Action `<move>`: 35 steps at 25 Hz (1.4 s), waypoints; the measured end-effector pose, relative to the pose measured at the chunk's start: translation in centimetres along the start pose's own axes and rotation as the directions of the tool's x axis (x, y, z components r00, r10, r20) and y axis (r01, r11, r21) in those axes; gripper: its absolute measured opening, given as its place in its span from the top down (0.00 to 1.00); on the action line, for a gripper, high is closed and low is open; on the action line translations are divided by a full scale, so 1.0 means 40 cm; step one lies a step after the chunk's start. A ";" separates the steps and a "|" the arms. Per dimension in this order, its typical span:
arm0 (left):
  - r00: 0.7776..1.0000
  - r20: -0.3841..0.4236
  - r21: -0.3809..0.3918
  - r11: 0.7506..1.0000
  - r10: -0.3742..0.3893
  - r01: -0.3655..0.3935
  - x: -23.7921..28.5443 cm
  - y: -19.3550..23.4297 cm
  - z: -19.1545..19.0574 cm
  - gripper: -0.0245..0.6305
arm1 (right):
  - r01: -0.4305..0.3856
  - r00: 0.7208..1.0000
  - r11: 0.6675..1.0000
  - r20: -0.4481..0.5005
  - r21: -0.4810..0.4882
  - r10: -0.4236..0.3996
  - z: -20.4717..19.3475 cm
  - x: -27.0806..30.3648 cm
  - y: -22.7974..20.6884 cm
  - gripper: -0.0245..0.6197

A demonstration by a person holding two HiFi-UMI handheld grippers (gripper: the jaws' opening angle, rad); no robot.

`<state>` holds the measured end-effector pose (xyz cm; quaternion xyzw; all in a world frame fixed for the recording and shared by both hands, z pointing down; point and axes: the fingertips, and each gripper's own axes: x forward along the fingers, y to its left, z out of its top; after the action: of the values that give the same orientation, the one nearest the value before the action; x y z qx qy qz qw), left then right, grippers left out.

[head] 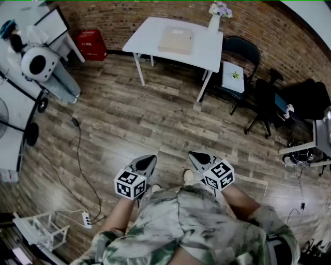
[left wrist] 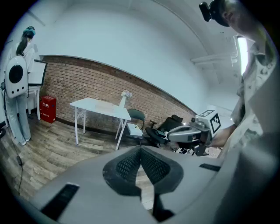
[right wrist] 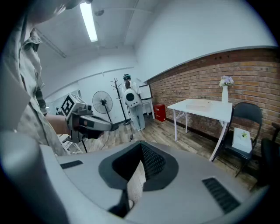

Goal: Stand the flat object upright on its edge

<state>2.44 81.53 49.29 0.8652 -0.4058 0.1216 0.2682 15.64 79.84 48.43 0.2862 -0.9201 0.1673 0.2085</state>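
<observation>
Grippers both clenched, nothing between the jaws. My left gripper [head: 148, 160] and right gripper [head: 196, 156] are side by side in front of my waist, above the wood floor [head: 129, 119]. The flat box [head: 176, 40] lies flat on the white worktop [head: 147, 37] across the room, well apart from both grippers. A vase [head: 214, 21] stands near it and a black chair [head: 242, 52] is beside the worktop.

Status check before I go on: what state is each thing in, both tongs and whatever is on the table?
Left tongs: shut, nothing between them.
Right tongs: shut, nothing between them.
Flat box: lying flat on the white table, not yet stood up.
Vase: upright at the table's corner, flowers in it.
Folding chair: unfolded, beside the table.
</observation>
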 end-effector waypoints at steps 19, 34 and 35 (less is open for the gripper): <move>0.997 -0.065 0.099 0.995 0.032 -0.026 0.509 -0.203 0.189 0.92 | -0.064 0.997 0.992 0.045 0.109 0.059 -0.020 -0.159 -0.526 0.92; 0.995 -0.068 0.092 0.993 -0.072 0.078 0.762 0.247 0.504 0.79 | 0.100 0.995 0.982 -0.018 0.162 -0.099 0.218 0.203 -0.852 0.84; 0.994 -0.070 0.095 0.991 -0.082 0.089 0.772 0.285 0.531 0.78 | 0.106 0.994 0.980 -0.020 0.168 -0.104 0.243 0.236 -0.869 0.83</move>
<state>13.36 43.89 49.10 0.8895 -0.3528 0.1581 0.2434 26.48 44.27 51.19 0.3500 -0.8850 0.2351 0.1973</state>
